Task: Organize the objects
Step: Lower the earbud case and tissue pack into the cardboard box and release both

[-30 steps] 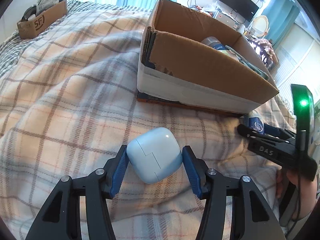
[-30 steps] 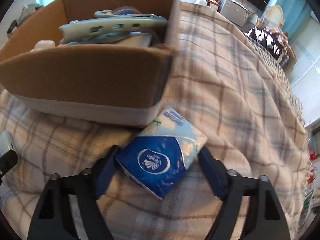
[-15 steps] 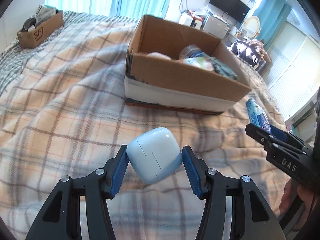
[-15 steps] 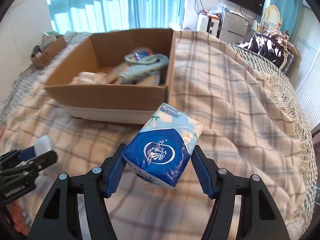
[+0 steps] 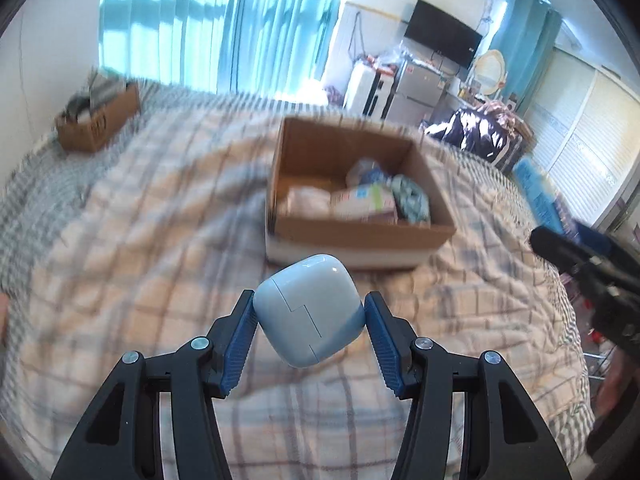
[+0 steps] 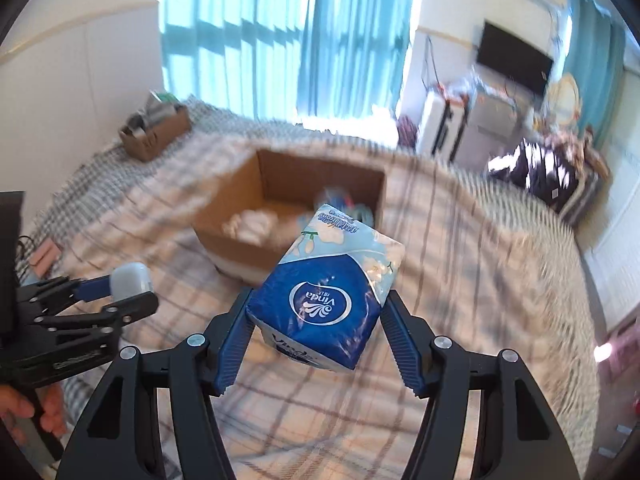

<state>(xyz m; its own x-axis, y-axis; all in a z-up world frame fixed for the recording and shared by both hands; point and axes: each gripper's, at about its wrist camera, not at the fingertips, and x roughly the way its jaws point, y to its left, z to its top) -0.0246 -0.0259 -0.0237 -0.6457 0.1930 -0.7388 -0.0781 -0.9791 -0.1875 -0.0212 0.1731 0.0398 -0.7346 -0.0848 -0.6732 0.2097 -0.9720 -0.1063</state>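
- Earbud case [image 5: 310, 308], pale blue and rounded, sits clamped between the blue pads of the left gripper [image 5: 310, 320], tilted with a corner pointing down, in the air above the plaid blanket [image 5: 120, 280].
- Tissue pack [image 6: 324, 292], blue with a white logo, is pinched between the pads of the right gripper [image 6: 320, 320], also off the bedding.
- Both grippers point downward toward the bed, with the open cardboard box [image 5: 360, 236] at about 12 o'clock from each held item.
- In the left wrist view the right gripper juts in at 3 o'clock; in the right wrist view the left gripper shows at 9 o'clock, a hand [image 6: 24, 416] below it.
- Compared with a second ago, both hands have risen: the box looks smaller and farther, its contents now visible from above, and the right gripper's pads have closed from loose around the pack to gripping it.
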